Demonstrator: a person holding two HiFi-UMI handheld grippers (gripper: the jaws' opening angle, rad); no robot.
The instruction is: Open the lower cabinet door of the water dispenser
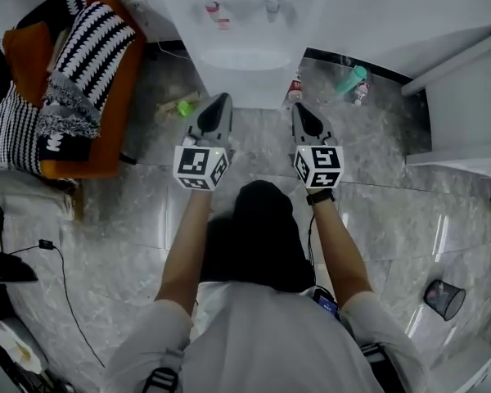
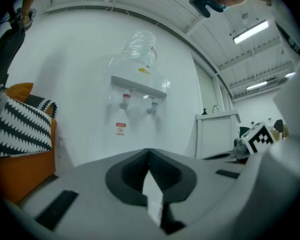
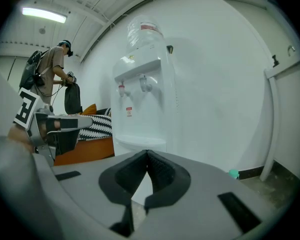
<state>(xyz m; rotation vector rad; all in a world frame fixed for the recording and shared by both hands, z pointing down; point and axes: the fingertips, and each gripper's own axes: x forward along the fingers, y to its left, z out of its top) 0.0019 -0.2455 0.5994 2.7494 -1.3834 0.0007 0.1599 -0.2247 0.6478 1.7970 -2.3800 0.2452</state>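
Note:
The white water dispenser point(image 1: 245, 31) stands against the wall, with two taps and a drip ledge. Seen from above, its lower cabinet door is hidden under the ledge. My left gripper point(image 1: 220, 100) and right gripper point(image 1: 299, 109) are side by side just in front of it, pointing at it, both shut and holding nothing. In the left gripper view the dispenser point(image 2: 139, 91) with its bottle is ahead of the left gripper point(image 2: 149, 151). In the right gripper view the dispenser point(image 3: 142, 99) is ahead of the right gripper point(image 3: 147, 152), whose body covers the lower cabinet.
An orange sofa point(image 1: 106, 137) with striped cushions is at the left. A green object point(image 1: 184, 107), a small bottle point(image 1: 295, 88) and a teal bottle point(image 1: 352, 79) lie on the floor by the dispenser. A white cabinet point(image 1: 466, 97) stands at the right, a black bin point(image 1: 444, 298) behind me.

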